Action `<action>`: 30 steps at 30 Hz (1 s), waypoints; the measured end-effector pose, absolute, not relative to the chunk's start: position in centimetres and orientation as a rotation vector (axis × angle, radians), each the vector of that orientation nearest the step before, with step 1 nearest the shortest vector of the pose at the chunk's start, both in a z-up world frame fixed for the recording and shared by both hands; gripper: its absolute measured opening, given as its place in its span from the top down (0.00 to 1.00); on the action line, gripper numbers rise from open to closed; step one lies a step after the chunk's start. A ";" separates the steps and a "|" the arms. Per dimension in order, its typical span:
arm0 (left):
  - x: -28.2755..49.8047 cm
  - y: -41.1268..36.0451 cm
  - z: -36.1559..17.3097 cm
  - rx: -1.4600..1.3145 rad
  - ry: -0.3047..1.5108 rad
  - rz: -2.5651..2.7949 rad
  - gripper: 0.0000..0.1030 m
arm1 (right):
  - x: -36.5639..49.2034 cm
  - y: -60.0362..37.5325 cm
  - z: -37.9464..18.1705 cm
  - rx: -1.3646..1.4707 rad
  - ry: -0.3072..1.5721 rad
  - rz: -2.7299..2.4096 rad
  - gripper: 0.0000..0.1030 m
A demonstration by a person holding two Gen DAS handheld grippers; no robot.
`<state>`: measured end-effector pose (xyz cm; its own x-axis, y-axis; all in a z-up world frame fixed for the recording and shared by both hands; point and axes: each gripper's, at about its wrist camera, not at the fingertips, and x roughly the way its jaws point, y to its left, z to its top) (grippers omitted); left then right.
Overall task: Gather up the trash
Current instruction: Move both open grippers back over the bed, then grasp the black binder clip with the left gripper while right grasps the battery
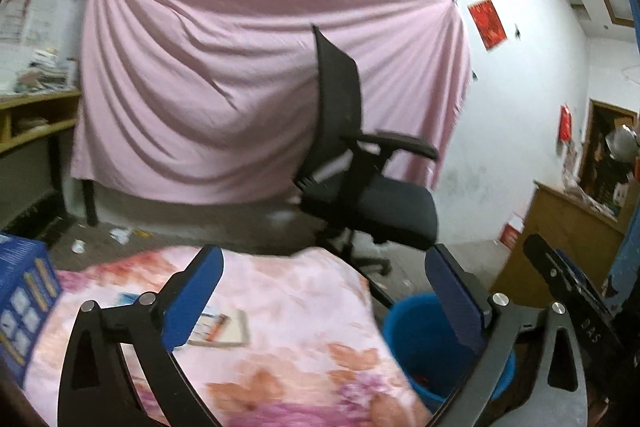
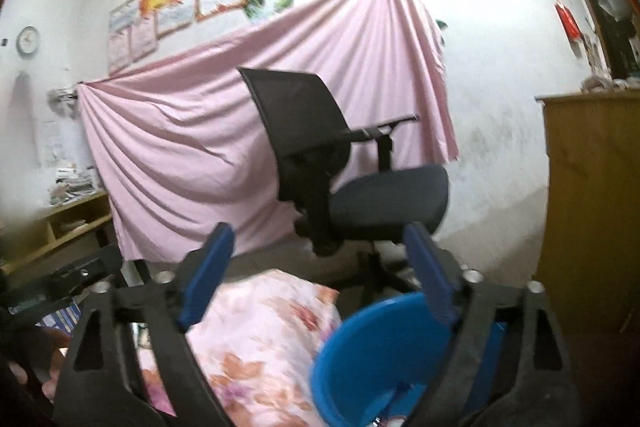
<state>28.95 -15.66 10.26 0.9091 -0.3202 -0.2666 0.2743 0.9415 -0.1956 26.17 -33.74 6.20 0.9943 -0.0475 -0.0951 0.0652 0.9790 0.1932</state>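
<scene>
Black tool (image 1: 322,295), blue pads (image 1: 192,301).

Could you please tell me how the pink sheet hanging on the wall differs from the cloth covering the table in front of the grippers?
The pink sheet is a plain, single colour; the floral cloth is printed with orange and pink flowers. The pink sheet hangs vertically, pinned at its upper corners and sagging in deep folds; the floral cloth lies spread fairly flat over a surface, with a small packet resting on it. Both are mainly pink fabric.
</scene>
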 end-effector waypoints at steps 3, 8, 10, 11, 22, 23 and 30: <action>27.9 -13.2 10.6 -0.152 0.263 -0.262 0.03 | 26.3 -31.6 6.6 0.168 0.045 -0.041 0.00; 25.4 -9.0 10.5 -0.144 0.199 -0.159 0.03 | 26.0 -27.8 7.1 0.124 -0.006 0.030 0.00; 24.4 -7.4 10.2 -0.136 0.181 -0.118 0.03 | 25.8 -26.5 7.1 0.110 -0.017 0.058 0.00; 24.1 -6.9 10.0 -0.131 0.176 -0.100 0.03 | 25.8 -25.7 7.1 0.101 -0.024 0.076 0.00; 21.4 -1.5 5.7 -0.073 0.215 0.004 0.03 | 27.4 -19.2 5.1 0.037 0.051 0.219 0.00; 21.4 -1.3 5.2 -0.066 0.230 0.005 0.03 | 27.7 -18.8 4.8 0.031 0.070 0.230 0.00; 23.0 -1.0 1.9 -0.038 0.348 -0.004 0.03 | 30.0 -17.1 2.7 -0.035 0.215 0.226 0.00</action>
<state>23.02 -0.99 1.88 0.9402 -0.0100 -0.3404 -0.0029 0.9993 -0.0374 30.01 -17.09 2.68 0.9517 0.2183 -0.2158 -0.2258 0.9741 -0.0104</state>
